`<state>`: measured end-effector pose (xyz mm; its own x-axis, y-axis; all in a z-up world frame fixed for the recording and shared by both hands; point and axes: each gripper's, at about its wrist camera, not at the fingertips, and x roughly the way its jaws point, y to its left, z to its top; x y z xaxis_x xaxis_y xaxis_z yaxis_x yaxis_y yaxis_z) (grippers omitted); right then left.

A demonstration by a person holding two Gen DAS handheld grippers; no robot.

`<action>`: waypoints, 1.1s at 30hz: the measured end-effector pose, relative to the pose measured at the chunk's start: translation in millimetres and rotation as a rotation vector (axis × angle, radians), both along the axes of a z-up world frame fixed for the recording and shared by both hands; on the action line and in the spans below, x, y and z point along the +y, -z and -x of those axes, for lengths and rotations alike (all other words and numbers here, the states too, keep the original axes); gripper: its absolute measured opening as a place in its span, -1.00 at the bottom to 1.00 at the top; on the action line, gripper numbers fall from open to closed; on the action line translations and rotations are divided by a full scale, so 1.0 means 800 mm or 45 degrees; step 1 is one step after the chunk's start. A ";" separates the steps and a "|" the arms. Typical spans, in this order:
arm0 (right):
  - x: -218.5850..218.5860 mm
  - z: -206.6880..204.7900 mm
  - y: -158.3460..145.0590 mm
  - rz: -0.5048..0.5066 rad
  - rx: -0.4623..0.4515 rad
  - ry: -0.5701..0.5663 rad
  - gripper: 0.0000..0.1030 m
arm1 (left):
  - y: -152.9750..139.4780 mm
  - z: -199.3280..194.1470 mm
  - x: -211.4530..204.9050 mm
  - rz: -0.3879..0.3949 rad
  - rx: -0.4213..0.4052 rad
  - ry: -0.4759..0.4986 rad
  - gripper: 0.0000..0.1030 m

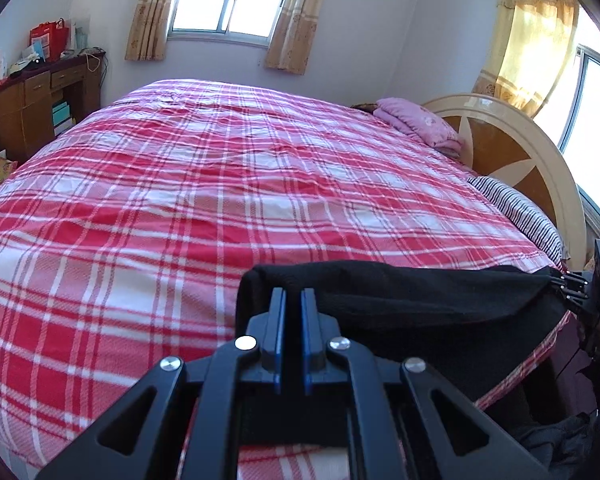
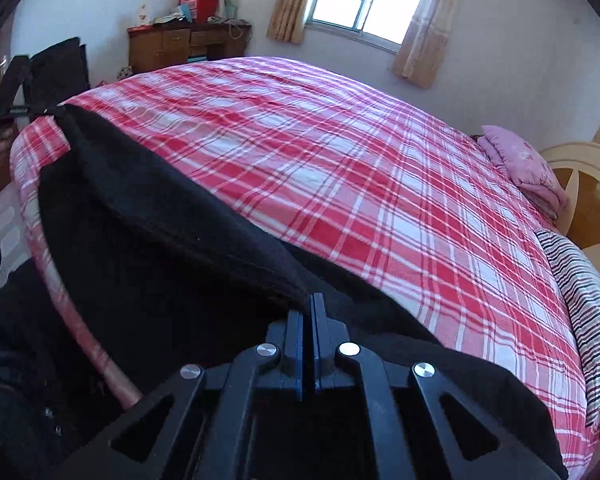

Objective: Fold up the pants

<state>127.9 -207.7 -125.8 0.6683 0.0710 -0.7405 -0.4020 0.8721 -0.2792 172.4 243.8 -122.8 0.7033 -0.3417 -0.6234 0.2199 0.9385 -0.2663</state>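
Pants [image 1: 400,300] are being held stretched along the bed's [image 1: 220,200] near edge, gripped by the left tool [image 1: 293,300] and right tool [image 2: 313,306] at opposite ends. Soft, limp cloth is being judged best pinched at corners.

Both wrist views overlook the bed [image 1: 260,184] closely.

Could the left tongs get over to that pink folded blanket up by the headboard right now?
Probably not as things stand. The left tongs are shut on the black pants, whose other end the right tongs hold, and the pink blanket lies across the whole plaid bed.
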 end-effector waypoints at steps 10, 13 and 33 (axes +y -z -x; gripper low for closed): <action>0.012 0.043 0.060 0.005 0.130 -0.051 -0.94 | 0.070 0.022 0.008 -0.004 0.162 -0.022 -0.85; 0.014 0.048 0.052 -0.035 0.115 -0.045 -0.94 | 0.073 0.025 0.009 -0.004 0.164 -0.021 -0.85; 0.006 0.062 0.056 -0.096 0.157 -0.053 -0.94 | 0.067 0.040 0.023 0.037 0.145 -0.020 -0.85</action>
